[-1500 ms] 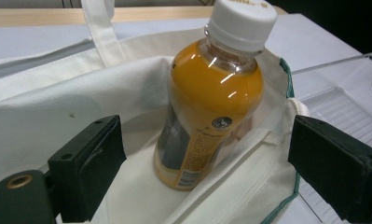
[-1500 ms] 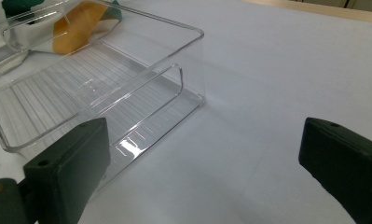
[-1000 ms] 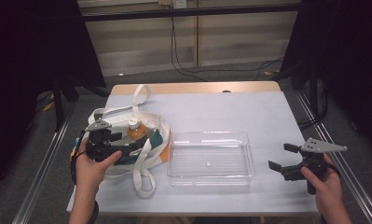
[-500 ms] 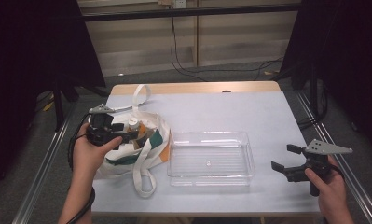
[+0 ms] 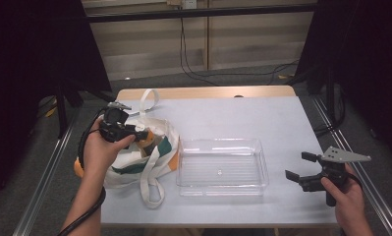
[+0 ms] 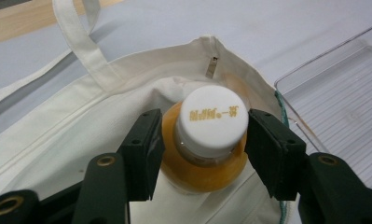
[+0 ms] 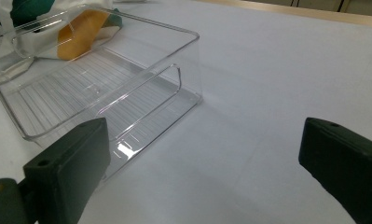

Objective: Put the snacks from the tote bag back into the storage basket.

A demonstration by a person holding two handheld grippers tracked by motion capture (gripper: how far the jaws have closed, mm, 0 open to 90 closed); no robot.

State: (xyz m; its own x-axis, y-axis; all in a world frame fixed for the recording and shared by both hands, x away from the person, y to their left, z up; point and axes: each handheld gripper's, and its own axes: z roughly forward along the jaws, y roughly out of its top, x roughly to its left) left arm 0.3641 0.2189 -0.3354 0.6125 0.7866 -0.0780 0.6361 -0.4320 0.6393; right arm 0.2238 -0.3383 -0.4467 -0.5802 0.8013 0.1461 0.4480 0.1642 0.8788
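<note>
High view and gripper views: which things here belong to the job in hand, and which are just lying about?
In the job:
- left gripper, jaws just closing, pads on the bottle
- orange bottle with white cap, inside the tote bag
- clear tray, probably the drop spot

Lying about:
- right gripper, open, holding nothing
- table
- cables on the floor

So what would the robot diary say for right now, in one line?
left claw: just been closing, pads on bottle | bottle: in bag | right claw: open, nothing between | tray: empty
</note>
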